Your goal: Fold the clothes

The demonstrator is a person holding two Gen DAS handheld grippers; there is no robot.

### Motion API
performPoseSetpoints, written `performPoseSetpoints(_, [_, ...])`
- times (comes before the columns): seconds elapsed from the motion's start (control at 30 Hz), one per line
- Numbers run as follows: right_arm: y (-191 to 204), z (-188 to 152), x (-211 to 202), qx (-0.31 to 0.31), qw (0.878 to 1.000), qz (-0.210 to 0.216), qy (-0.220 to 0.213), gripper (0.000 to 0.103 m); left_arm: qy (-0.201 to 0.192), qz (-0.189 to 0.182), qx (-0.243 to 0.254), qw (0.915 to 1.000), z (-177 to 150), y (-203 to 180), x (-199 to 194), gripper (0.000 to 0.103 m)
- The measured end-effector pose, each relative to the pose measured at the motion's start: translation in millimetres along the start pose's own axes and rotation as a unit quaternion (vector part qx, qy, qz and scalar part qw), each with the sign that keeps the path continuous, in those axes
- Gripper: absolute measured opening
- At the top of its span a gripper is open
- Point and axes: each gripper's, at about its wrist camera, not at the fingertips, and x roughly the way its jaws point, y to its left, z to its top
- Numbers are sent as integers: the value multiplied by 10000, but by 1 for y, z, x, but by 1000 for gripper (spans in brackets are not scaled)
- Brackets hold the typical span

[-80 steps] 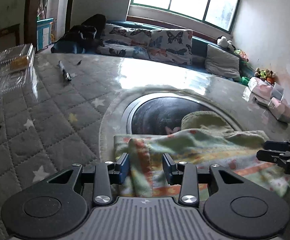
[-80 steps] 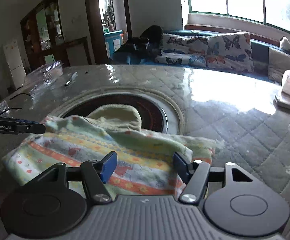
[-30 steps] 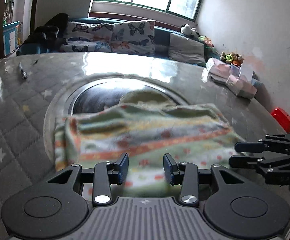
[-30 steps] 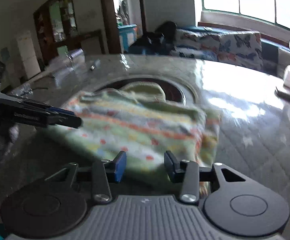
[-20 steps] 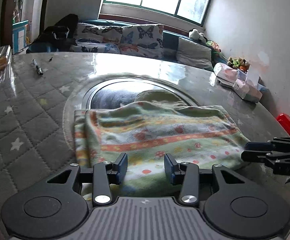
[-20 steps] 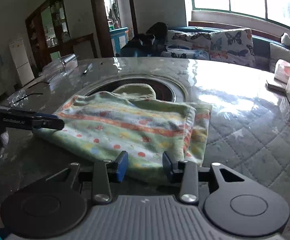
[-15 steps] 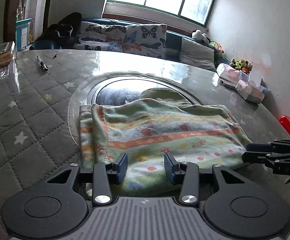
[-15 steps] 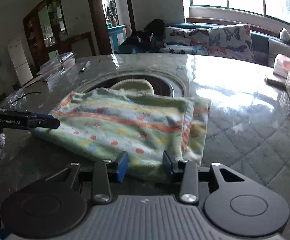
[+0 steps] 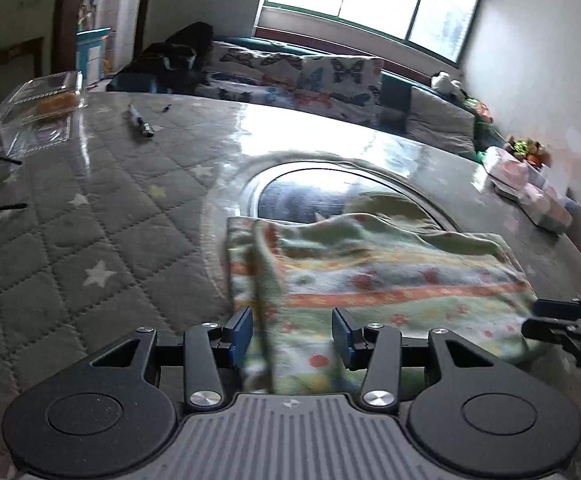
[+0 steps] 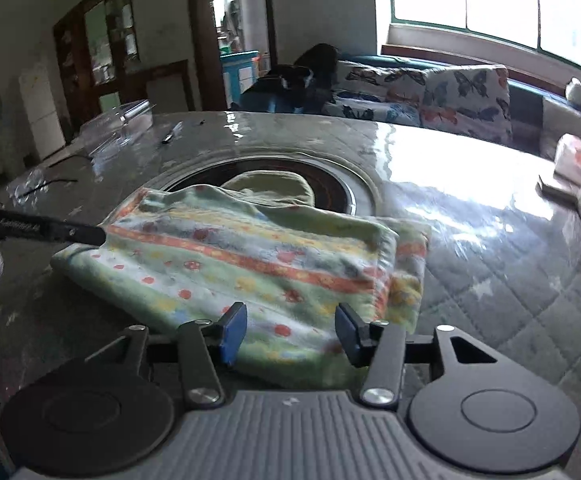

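The left gripper (image 9: 292, 334) has its blue-padded fingers (image 9: 239, 334) spread apart, gripping nothing; between and just beyond them lies the near left edge of the folded green fleece garment with orange stripes and red dots (image 9: 378, 280), its doubled-over side seam running up from the gap between the tips. The right gripper (image 10: 288, 330) is likewise released, fingers (image 10: 232, 332) parted, with the garment's near hem lying in the gap and passing under the tips; whether the pads touch the cloth cannot be told. Ahead of both, the garment rests flat on the grey quilted star-patterned table cover (image 9: 90, 216), its far edge overlapping the round dark glass inset (image 10: 330, 188).
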Motion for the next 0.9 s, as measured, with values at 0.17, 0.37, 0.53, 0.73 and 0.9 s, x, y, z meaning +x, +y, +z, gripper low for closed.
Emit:
performPoseSetpoints(0.17, [23,12,5,-482,9984,283,20,52,24,101,-64,9999,0,5,2,50])
performPoseSetpoints(0.37, [63,26,13,-1257,9899,658,-22,52,61,48,-111,9999,4,13,2,34])
performPoseSetpoints(0.53, [99,32,24,-1741,9798,988,-9,52,154,-105,-517,9985,11,28,2,32])
performPoseSetpoints(0.73, [140,33,39,-2385,9629,1265,51,52,35,-154,-736,9972,17,37,-9,47])
performPoseSetpoints(0.9, [172,31,50,-2893,9476,1357,35,50,29,-270,-1118,9934,21,50,-13,57])
